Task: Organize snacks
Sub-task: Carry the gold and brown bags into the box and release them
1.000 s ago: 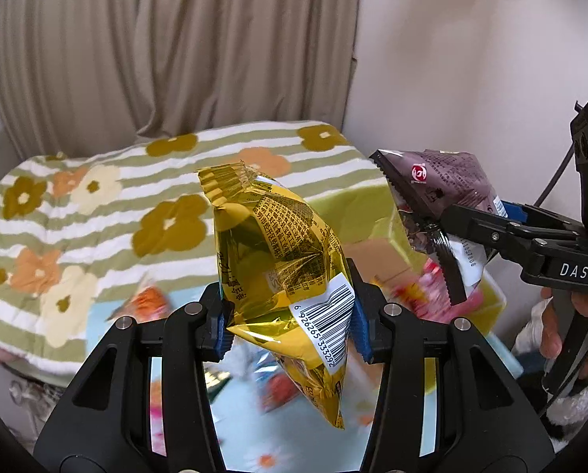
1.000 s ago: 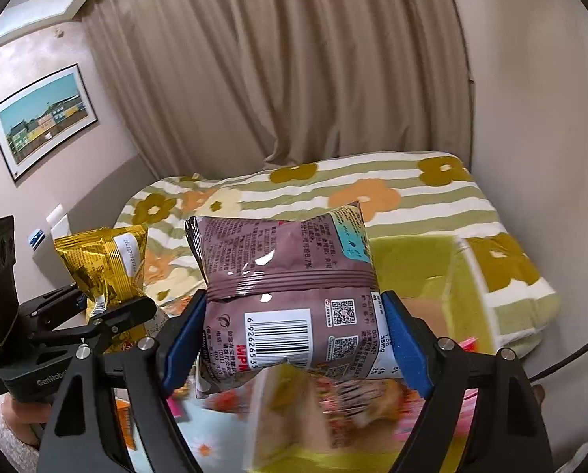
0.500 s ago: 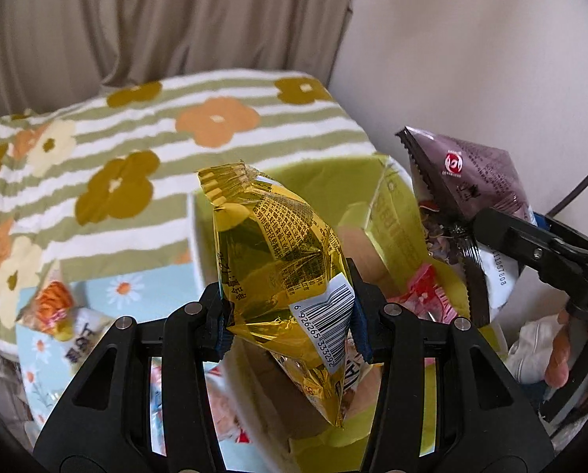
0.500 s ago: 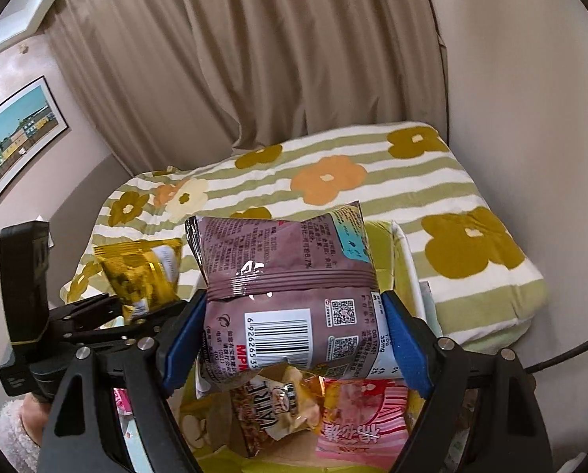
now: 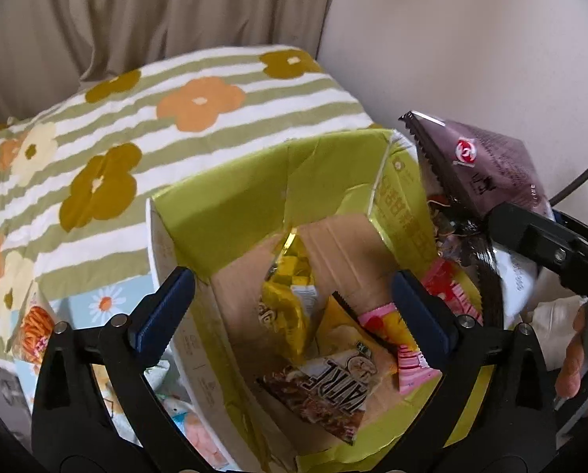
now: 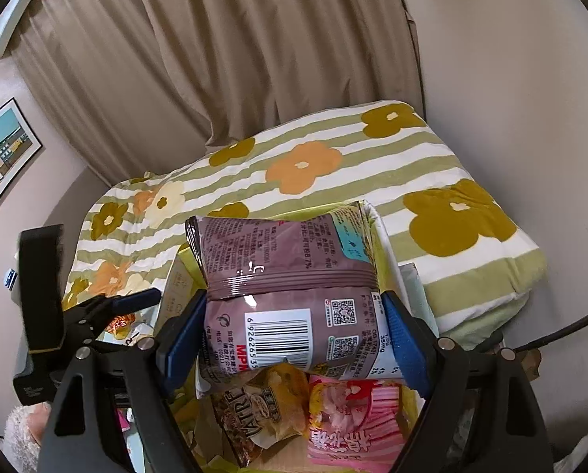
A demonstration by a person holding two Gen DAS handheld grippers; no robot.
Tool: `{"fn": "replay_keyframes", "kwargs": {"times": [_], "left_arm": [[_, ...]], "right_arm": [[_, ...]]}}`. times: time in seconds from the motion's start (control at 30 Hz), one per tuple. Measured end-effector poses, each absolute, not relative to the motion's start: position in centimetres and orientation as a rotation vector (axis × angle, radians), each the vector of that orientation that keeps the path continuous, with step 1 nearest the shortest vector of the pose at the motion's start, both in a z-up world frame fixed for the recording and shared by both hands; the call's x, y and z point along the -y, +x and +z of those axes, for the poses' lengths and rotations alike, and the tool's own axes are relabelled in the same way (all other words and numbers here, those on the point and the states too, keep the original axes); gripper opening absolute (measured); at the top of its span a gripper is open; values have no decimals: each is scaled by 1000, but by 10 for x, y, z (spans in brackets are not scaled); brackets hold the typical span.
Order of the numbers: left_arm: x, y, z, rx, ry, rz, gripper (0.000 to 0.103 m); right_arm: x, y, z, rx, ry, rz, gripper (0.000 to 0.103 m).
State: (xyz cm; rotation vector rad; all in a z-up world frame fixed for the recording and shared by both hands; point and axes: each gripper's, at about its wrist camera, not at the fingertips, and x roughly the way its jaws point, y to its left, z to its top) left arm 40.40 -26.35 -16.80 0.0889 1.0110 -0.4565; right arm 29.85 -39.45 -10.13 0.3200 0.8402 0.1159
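Item: my left gripper [image 5: 290, 307], jaws wide, empty, above the green box [image 5: 254, 193]; gold packet [image 5: 290, 295] inside it. My right gripper [image 6: 294, 339] clamps the purple packet [image 6: 286, 276] over the same box. Risk: release off-centre and it catches the box flap (creased, leaning inward). Nearby: pink packet [image 6: 353, 421], floral quilt [image 6: 432, 181], orange packet [image 5: 33, 327] outside.

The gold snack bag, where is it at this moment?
In the left wrist view the gold snack bag lies inside the green cardboard box, by its back wall, left of the Natre packet, below the open left tool.
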Motion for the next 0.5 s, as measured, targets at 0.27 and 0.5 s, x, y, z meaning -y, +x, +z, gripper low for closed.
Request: {"fn": "replay_keyframes", "kwargs": {"times": [0.27, 0.5], "left_arm": [[243, 386, -172, -1027, 93, -422, 99], [235, 377, -168, -1016, 86, -402, 99]], "right_arm": [[394, 297, -107, -868, 306, 96, 81], [385, 306, -112, -898, 281, 100, 83]]}}
